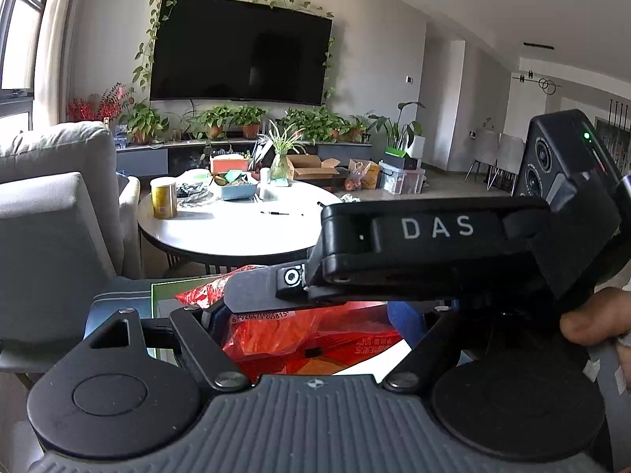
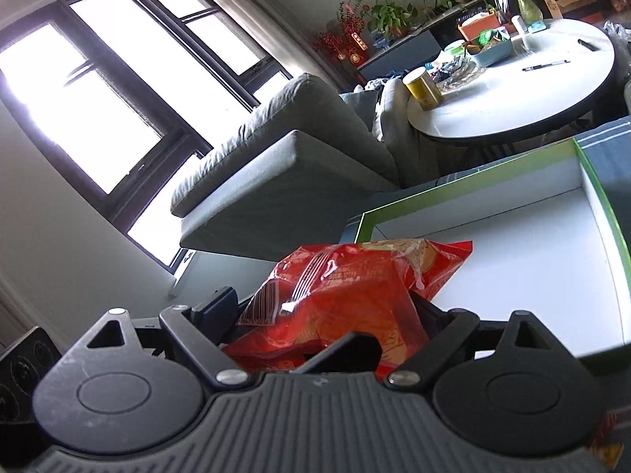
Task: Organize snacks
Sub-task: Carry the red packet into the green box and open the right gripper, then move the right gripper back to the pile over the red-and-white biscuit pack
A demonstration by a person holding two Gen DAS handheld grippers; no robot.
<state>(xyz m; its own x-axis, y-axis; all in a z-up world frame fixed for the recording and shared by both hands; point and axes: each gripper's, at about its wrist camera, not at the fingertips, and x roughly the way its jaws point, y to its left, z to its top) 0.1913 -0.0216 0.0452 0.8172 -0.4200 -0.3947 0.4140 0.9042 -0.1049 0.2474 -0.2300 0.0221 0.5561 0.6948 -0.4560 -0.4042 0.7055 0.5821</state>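
A red snack bag (image 2: 347,295) with a barcode fills the gap between the fingers of my right gripper (image 2: 327,311), which is shut on it. The bag hangs over the near corner of a white box with a green rim (image 2: 465,179). In the left wrist view the same red bag (image 1: 299,335) lies between the fingers of my left gripper (image 1: 307,319), which grips its sides. The right gripper's grey finger (image 1: 252,287) crosses in from the right and presses on the top of the bag. The box's green edge (image 1: 159,299) shows at the left behind the bag.
A grey armchair (image 1: 51,220) stands close on the left. Beyond is a round white table (image 1: 244,232) with a yellow can (image 1: 163,199), a blue basket (image 1: 238,189) and a pen. A person's thumb (image 1: 583,323) holds the right gripper. A big window (image 2: 98,90) is at left.
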